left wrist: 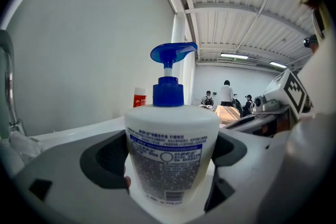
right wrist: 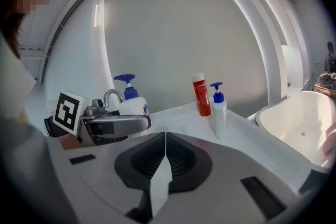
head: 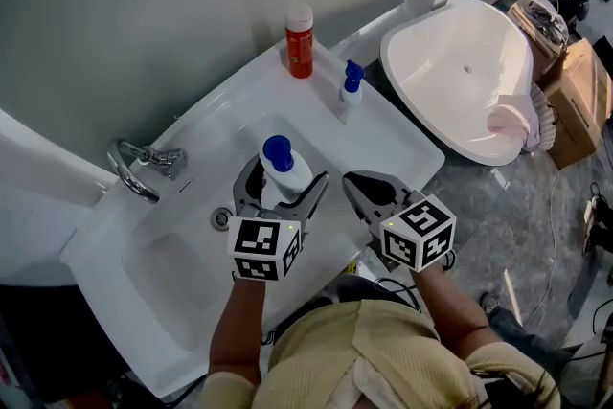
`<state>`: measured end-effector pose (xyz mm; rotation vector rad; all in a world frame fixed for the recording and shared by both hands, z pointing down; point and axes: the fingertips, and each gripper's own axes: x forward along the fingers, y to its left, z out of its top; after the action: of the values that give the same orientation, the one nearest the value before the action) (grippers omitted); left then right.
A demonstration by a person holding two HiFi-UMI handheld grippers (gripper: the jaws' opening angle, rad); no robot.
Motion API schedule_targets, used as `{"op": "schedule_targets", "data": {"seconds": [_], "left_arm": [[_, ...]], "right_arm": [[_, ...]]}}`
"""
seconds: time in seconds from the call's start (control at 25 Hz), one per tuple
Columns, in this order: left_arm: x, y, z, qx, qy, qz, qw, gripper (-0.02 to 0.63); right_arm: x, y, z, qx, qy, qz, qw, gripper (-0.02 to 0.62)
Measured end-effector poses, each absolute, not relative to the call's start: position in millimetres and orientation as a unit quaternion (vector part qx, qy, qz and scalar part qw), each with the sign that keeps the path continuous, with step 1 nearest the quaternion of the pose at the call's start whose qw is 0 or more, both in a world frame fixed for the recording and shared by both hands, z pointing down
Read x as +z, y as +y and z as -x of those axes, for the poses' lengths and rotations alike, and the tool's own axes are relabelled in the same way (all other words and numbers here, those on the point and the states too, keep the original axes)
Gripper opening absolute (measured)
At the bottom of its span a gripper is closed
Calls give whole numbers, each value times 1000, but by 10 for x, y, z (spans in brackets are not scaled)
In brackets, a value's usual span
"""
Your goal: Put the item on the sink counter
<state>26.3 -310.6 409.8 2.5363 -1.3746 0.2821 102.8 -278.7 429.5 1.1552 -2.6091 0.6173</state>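
Observation:
A white pump bottle with a blue cap [head: 285, 170] stands upright between the jaws of my left gripper [head: 284, 177], over the white sink counter [head: 383, 144] just right of the basin [head: 172, 273]. In the left gripper view the bottle [left wrist: 170, 155] fills the gap, and both pads press its sides. I cannot tell whether its base rests on the counter. My right gripper [head: 356, 182] hovers beside it to the right, shut and empty; its jaws meet in the right gripper view [right wrist: 166, 136].
A red bottle [head: 299, 41] and a small white pump bottle [head: 351, 91] stand at the counter's back right. The chrome faucet [head: 139, 168] is at the left. A white tub [head: 469, 81] and cardboard boxes [head: 575, 101] lie to the right.

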Motion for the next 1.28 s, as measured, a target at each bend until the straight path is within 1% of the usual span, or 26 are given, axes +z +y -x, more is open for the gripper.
{"op": "schedule_targets", "data": {"seconds": [0.2,0.44,1.28], "left_arm": [[4107,-3321,-369,109,-473,-868,103,480],[4118,-3572,-417,81,-482,-868,84,480],[4196,-4408,-526,56,-521,-850,54,480]], "right_arm": [[4352,-2907,-1082,216,-892,-381,113,26],[4415,-3016,-1110,222,-895,-369,114,26],[4566,-3273,-1210,234,-906,-330,123,26]]}}
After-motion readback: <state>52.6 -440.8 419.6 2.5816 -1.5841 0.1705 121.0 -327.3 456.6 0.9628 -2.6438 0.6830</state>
